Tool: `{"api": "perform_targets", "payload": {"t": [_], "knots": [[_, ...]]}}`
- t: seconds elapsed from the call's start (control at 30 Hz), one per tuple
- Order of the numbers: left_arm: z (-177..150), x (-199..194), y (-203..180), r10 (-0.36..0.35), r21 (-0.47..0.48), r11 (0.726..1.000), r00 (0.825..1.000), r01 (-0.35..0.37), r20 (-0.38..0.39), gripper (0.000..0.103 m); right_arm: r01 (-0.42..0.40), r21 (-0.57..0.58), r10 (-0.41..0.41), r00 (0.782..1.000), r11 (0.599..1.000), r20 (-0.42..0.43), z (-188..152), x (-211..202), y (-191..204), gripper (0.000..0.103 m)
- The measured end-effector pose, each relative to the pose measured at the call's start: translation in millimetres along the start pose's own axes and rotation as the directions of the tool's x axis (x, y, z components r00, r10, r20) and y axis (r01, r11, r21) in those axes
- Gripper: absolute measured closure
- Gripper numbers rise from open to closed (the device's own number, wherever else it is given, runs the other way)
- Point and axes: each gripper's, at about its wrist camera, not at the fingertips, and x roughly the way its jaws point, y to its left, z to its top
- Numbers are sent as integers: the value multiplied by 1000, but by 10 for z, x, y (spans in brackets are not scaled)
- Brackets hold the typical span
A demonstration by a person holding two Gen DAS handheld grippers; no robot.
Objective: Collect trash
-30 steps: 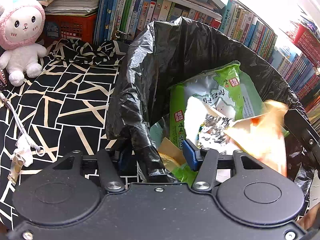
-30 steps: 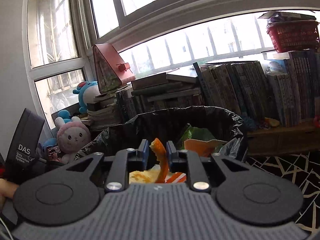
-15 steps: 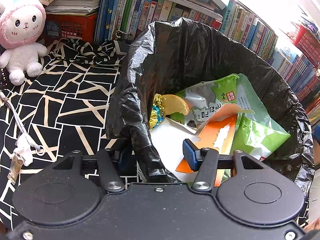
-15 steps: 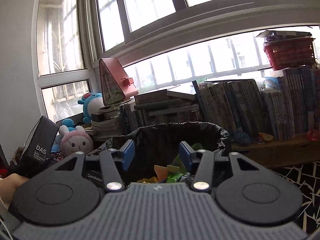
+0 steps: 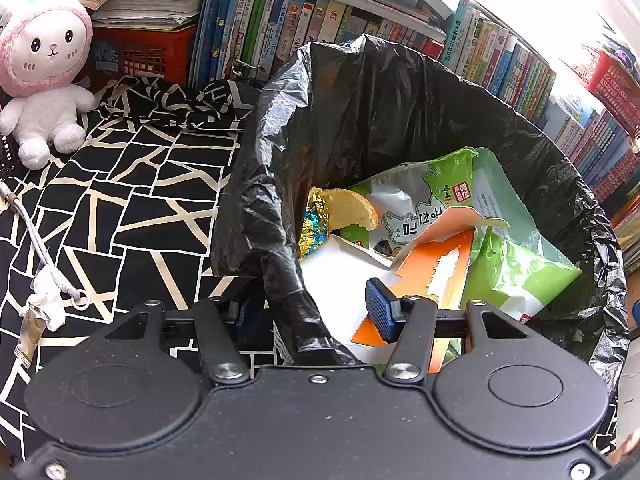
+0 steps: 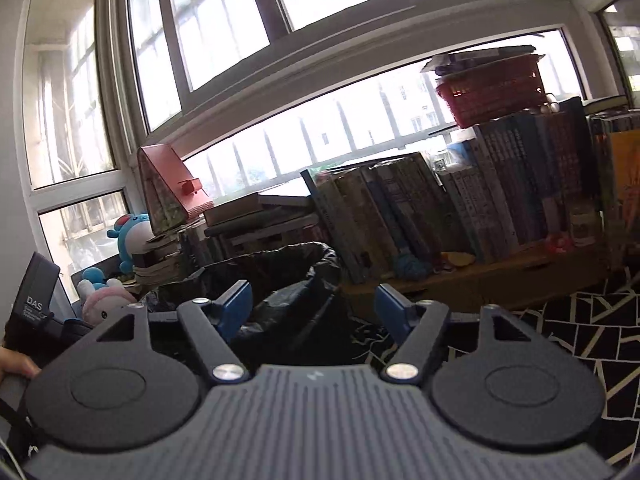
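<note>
A bin lined with a black trash bag (image 5: 400, 100) fills the left wrist view. Inside lie a green snack bag (image 5: 432, 196), an orange carton (image 5: 432, 268), a gold foil wrapper (image 5: 312, 232) and a yellow peel (image 5: 352, 208). My left gripper (image 5: 310, 316) is shut on the bag's near rim, one blue pad (image 5: 378, 312) inside the bin and the other hidden behind the plastic. In the right wrist view the bin (image 6: 288, 280) sits low and left of centre. My right gripper (image 6: 314, 308) hangs beside it, its jaws opening with nothing between them.
A black-and-white patterned cloth (image 5: 100, 200) covers the surface. A plush rabbit (image 5: 44, 60), a red crate (image 5: 148, 56) and rows of books (image 5: 280, 12) stand behind the bin. A grey cable with crumpled white paper (image 5: 44, 300) lies at the left. Books (image 6: 480, 200) line the window.
The right gripper let go of an orange scrap, which dropped into the bin, then opened wide and drew back to the right. The trash settled; the left gripper kept its hold.
</note>
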Motion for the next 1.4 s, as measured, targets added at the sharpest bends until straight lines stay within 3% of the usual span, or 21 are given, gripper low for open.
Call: {"api": "perform_targets", "payload": {"t": [0.5,0.83,1.0,1.17,1.3,1.4], "knots": [[-6,-2,2,-1,1,1000,1000,1,0,50,159,22,-156,983,987,-98,-407,175,-554,18],[-1,-5,22,-4,-1,1000,1000,4,5,50,307,86,-284,936,948,-206,-769,463,-1090,18],[-5,-11,27,-3,-3,1000,1000,3,8,50,339,110,-305,919,934,-248,-940,650,-1299,15],[-12,-12,27,2,-5,1000,1000,-2,13,50,351,41,-330,910,936,-250,-1069,917,-1294,11],[-12,-15,10,8,-4,1000,1000,-8,14,50,340,-30,-335,904,940,-265,-1189,1112,-1242,0],[-6,-15,4,10,-4,1000,1000,-10,19,50,336,-81,-345,896,938,-280,-1259,1197,-1205,0]]}}
